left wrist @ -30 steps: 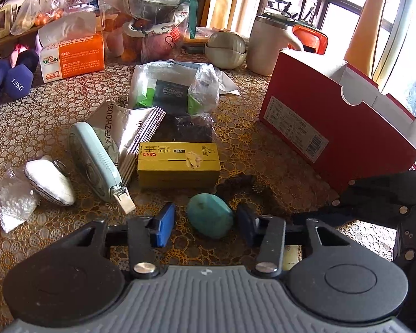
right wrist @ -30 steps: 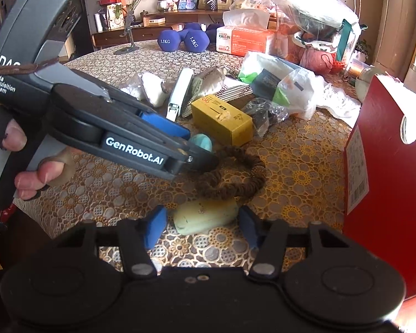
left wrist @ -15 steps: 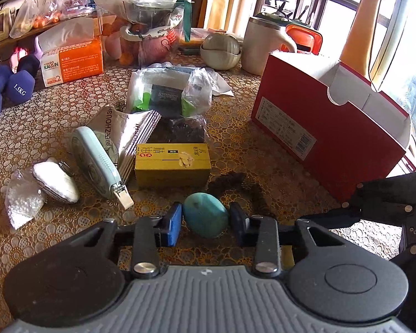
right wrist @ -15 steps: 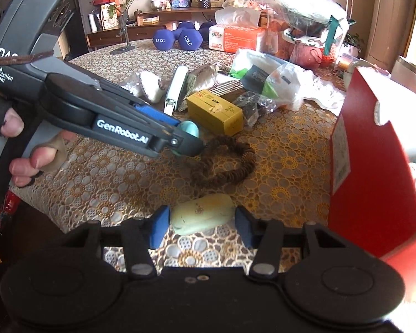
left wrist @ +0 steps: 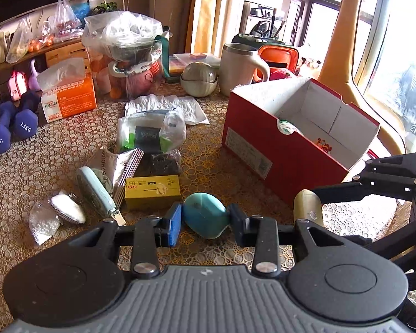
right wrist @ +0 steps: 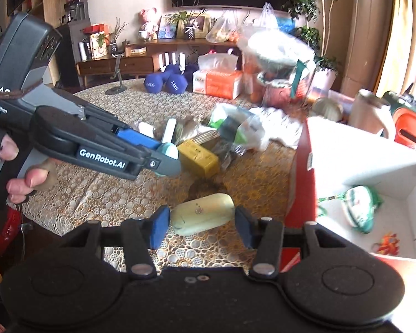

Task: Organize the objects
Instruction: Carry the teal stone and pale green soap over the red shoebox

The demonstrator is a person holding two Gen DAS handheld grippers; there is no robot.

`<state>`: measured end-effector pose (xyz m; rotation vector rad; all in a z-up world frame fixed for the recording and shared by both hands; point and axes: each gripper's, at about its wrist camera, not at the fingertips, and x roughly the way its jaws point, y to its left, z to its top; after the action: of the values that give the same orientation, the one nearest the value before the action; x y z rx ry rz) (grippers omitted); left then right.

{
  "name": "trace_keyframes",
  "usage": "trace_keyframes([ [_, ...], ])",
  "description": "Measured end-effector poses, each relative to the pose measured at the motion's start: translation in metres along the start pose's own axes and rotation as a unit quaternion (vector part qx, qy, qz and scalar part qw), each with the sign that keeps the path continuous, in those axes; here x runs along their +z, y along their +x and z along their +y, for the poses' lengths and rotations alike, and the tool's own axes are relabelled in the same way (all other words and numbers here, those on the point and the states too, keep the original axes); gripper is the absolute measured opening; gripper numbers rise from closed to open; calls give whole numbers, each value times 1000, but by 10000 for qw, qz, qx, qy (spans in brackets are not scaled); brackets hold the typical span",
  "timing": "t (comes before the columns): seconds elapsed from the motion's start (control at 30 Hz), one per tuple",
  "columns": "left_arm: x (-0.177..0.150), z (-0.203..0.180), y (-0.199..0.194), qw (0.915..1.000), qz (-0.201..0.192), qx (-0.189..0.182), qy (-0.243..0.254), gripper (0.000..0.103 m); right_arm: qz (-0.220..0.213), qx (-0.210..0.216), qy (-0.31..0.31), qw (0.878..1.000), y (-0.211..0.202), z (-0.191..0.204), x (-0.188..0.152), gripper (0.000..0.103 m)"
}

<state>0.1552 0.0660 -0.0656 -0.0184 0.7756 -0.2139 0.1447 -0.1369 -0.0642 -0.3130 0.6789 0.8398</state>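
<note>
One view shows hand.

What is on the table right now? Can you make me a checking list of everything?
Surface: table under a lace-pattern cloth, crowded.
Job's things: teal oval case and pale yellow case, both lifted off the cloth; open red box with a few small things inside.
Clutter: yellow carton, tissue box, blue dumbbells, plastic bags, mug.
Grippers: left gripper shut on the teal oval case; right gripper shut on the pale yellow case.
Cables: nothing seen.
Surroundings: sideboard with ornaments, plants, bright window.
</note>
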Motion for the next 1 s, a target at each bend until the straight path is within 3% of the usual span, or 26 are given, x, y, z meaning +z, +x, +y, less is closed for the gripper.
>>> trace_keyframes([
  [0.67, 53, -96, -30, 9964, -388, -319, 678, 36, -601, -891, 78, 9942, -88, -54, 16, 50],
  [1.0, 81, -149, 1, 9926, -331, -487, 1065, 36, -590, -1357, 641, 9869, -110, -133, 14, 50],
])
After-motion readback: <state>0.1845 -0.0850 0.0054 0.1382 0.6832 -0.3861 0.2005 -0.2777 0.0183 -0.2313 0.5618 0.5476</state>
